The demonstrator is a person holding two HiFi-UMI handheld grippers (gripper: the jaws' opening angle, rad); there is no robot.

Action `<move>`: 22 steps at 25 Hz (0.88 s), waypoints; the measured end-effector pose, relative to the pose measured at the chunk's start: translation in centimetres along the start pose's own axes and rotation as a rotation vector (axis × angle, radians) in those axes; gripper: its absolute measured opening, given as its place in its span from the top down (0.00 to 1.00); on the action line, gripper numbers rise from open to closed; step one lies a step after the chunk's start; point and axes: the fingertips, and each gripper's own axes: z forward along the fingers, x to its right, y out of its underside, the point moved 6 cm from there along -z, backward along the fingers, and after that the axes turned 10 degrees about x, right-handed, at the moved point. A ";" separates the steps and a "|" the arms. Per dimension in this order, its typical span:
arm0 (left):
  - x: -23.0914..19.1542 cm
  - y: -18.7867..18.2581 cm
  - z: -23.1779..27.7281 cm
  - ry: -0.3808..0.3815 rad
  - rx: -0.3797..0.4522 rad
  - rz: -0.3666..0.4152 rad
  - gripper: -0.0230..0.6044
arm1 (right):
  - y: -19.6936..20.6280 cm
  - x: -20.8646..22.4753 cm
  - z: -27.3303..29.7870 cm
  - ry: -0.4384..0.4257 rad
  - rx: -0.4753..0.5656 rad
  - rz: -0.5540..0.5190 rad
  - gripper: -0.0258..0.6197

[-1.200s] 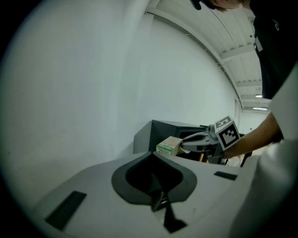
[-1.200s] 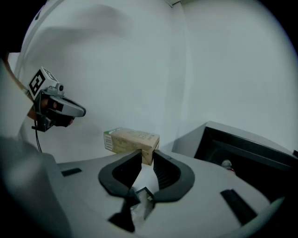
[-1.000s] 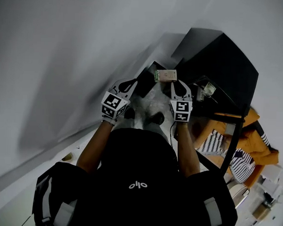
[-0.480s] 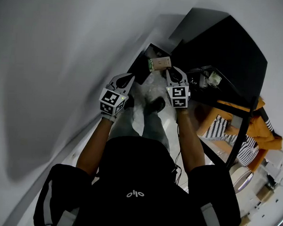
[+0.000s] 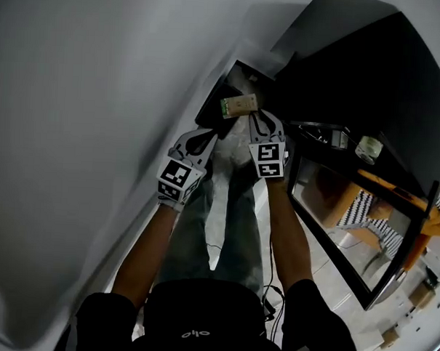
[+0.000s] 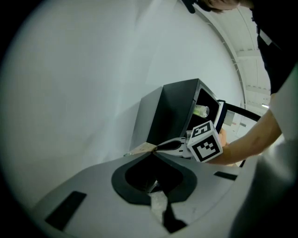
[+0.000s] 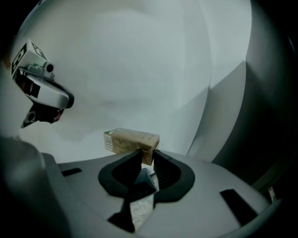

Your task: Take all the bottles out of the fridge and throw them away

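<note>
My right gripper [image 7: 147, 155] is shut on one end of a brown drink carton [image 7: 131, 140] with a green-and-white end, which juts out to the left. In the head view the carton [image 5: 239, 105] hangs over a dark waste bin [image 5: 210, 109] by the white wall, with the right gripper [image 5: 260, 122] behind it. Beside it, my left gripper [image 5: 213, 137] is shut with nothing in it. From the left gripper view, its jaws [image 6: 151, 151] meet at the tips, and the right gripper [image 6: 174, 145] shows just beyond. A clear bottle [image 6: 201, 111] lies inside the open black fridge [image 6: 170, 111].
The fridge's glass door [image 5: 342, 213] stands open at the right and carries a small bottle [image 5: 368, 148]. A white wall [image 5: 98, 129] runs along the left. The person's legs [image 5: 225, 215] stand between wall and door. Orange and striped things [image 5: 371, 214] show through the glass.
Both grippers have gone down and forward toward the bin. The carton has travelled with the right gripper and now hangs over the bin. The left gripper has stayed shut and empty.
</note>
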 end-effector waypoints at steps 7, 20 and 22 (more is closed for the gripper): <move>-3.4 8.5 4.5 -0.001 -0.021 -0.010 0.96 | 11.4 -0.9 6.4 0.004 -0.058 0.018 0.82; -5.2 14.4 5.7 -0.001 -0.081 -0.029 0.96 | 19.3 -3.6 11.3 -0.075 -0.203 0.006 0.82; -5.3 14.5 5.8 0.000 -0.083 -0.030 0.96 | 19.0 -3.9 12.2 -0.082 -0.210 0.024 0.82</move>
